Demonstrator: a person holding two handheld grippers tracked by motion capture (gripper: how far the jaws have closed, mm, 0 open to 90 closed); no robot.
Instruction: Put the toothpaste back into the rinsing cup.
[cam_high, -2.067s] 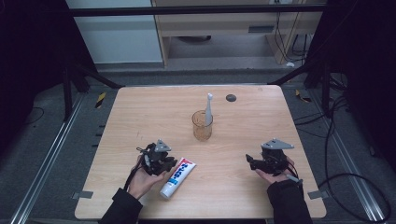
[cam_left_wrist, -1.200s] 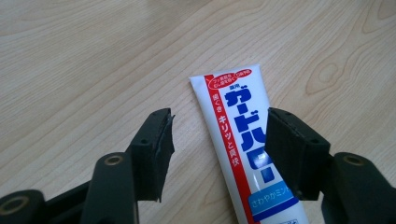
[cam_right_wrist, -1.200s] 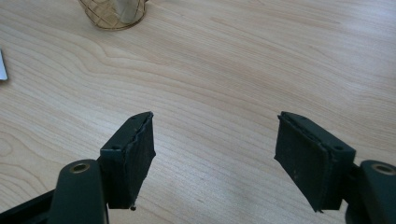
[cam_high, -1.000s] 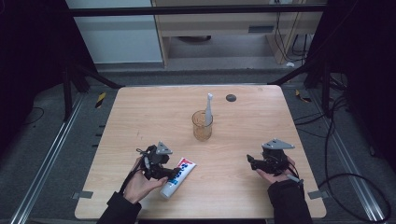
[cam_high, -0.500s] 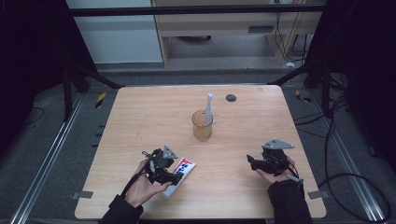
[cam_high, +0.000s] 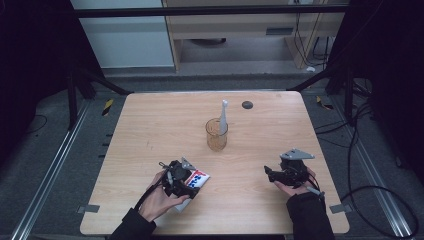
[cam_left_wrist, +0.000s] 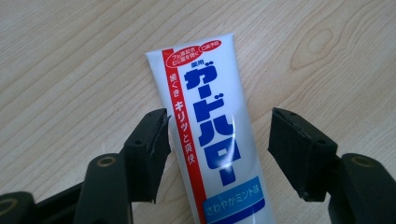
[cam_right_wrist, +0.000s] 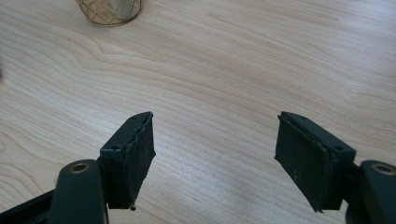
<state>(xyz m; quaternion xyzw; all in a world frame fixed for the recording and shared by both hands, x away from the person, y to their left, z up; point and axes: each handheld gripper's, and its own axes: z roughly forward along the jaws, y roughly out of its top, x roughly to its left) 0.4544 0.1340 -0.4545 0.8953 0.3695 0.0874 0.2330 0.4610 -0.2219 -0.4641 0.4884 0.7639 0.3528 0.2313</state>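
A: What is the left claw (cam_left_wrist: 215, 154) over?

B: A flat, glossy white toothpaste tube (cam_left_wrist: 210, 135) with a red stripe and blue lettering, lying on the pale, grained wooden tabletop (cam_high: 150, 125) near its 7 o'clock corner. The claw is released, its 2 matte black jaws straddling the tube; whether they touch it I cannot tell.

A: And the right claw (cam_right_wrist: 215, 158)?

B: Released too, above bare wood. A ribbed amber glass (cam_high: 216, 135) holding a white toothbrush (cam_high: 223, 116) stands at 12 o'clock from the tube.
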